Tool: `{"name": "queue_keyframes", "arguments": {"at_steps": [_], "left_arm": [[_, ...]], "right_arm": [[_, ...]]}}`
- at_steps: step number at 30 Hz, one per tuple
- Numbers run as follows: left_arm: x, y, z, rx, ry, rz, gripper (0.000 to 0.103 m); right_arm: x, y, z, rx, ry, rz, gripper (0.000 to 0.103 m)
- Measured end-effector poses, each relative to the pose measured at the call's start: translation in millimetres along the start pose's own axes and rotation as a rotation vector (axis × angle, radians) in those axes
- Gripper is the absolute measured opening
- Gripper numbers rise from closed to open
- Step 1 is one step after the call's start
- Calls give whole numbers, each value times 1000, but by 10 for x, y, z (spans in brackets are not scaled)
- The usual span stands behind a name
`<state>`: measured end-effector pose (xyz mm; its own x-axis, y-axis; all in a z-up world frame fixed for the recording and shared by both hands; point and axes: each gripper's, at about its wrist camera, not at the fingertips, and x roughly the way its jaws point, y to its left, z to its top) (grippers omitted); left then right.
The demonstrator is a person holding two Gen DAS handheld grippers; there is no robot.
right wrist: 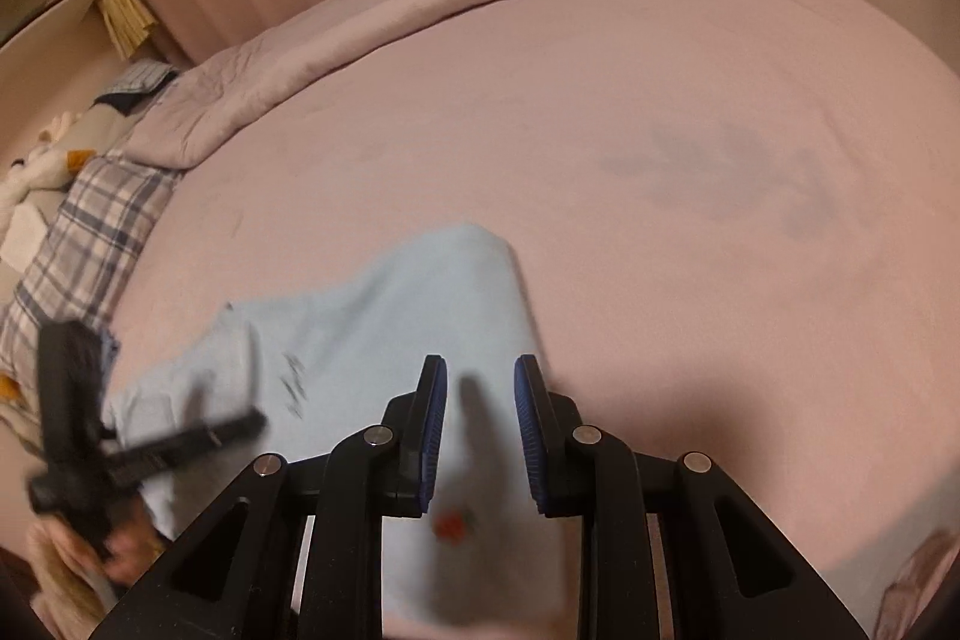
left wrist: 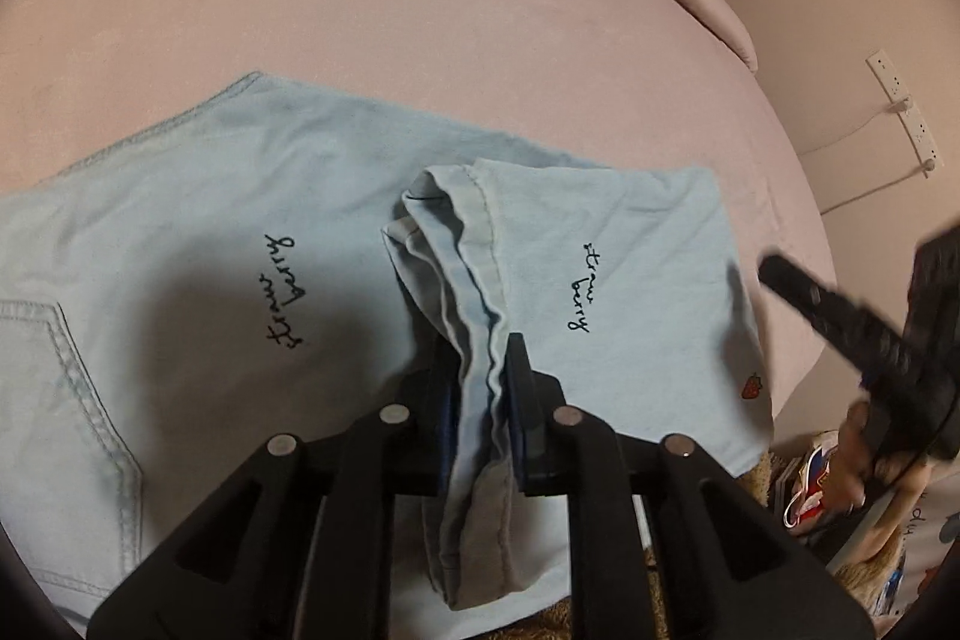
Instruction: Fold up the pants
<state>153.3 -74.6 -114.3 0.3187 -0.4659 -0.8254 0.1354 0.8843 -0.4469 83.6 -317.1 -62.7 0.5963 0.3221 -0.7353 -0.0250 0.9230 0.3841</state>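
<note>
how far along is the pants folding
Early to midway. Done: the light blue pants lie spread on the pink bed. In hand: the left gripper is shut on a bunched leg hem. The right gripper is open, holding nothing. Left: carrying the leg over and flattening.

The pants (left wrist: pixel 210 232) lay spread on the bed (left wrist: pixel 420 10), one hem bunched between the left claw's (left wrist: pixel 483 376) pads, right claw (right wrist: pixel 480 418) above them.
</note>
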Motion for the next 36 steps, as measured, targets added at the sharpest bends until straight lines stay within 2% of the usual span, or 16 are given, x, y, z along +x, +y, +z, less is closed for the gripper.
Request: {"name": "queue_keyframes", "arguments": {"at_steps": [5,9,11,19,29,36], "left_arm": [[-45,-16,-14,8,3,18,18],[-37,-54,-48,16,0,25,19],[52,-207,-33,11,0,27,19],[-17,-143,-135,8,8,21,22],[-67,-115,-278,4,14,21,24],[-82,-115,-354,7,11,26,24]], "right_arm": [[278,115,164,-29,36,-16,26],[474,35,74,-12,90,-50,26],[435,8,4,-15,84,-46,25],[15,-142,-448,-13,93,-31,25],[-185,-237,-640,-1,95,-23,25],[-199,-186,-682,-15,76,-49,25]]}}
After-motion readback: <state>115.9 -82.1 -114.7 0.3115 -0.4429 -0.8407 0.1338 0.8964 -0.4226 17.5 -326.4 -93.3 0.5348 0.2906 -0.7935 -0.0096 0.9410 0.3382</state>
